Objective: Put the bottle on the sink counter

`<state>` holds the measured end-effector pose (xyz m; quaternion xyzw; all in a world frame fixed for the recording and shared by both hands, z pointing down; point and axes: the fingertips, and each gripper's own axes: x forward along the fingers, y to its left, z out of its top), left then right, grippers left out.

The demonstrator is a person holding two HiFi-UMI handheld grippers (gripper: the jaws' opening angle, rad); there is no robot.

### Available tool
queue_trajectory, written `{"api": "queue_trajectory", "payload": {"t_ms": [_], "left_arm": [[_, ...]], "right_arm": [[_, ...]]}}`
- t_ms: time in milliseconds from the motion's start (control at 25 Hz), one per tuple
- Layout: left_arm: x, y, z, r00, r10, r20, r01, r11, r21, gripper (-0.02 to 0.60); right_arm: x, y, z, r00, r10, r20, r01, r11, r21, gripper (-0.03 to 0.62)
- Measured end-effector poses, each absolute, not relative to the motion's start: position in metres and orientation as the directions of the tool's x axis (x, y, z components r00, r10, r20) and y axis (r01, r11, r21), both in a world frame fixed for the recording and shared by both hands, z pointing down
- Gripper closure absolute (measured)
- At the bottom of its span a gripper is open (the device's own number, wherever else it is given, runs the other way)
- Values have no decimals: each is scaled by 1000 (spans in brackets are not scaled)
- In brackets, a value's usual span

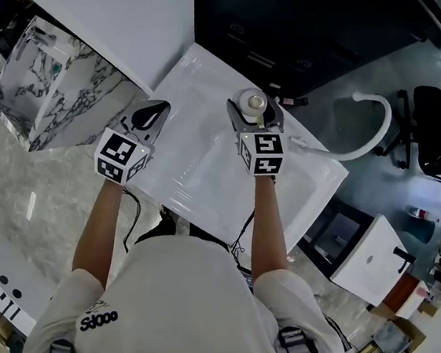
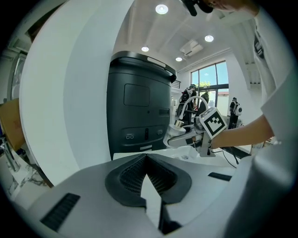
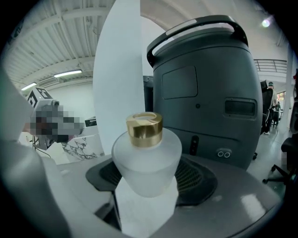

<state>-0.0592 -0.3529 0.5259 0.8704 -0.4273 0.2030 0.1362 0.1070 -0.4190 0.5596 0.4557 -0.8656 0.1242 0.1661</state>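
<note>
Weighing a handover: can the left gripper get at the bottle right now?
Probably only its gold cap. The way across the sink looks free, but the right gripper's fingers flank the bottle's body, and the left gripper is shut, so it must open first.

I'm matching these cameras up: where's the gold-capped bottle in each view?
Head view: upper centre, bottle in the right gripper.
Left gripper view: small, right of centre, by the marker cube.
Right gripper view: dead centre, between the jaws.
Shared landmark: the dark grey unit behind the sink.
</note>
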Motion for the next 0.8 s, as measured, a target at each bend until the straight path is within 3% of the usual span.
{"api": "queue_trajectory", "payload": {"t_ms": [800], "left_arm": [[-71, -345, 575, 523, -629, 575, -805, -587, 90, 581]], "right_arm": [[102, -442, 648, -491, -702, 516, -848, 520, -99, 252]]}}
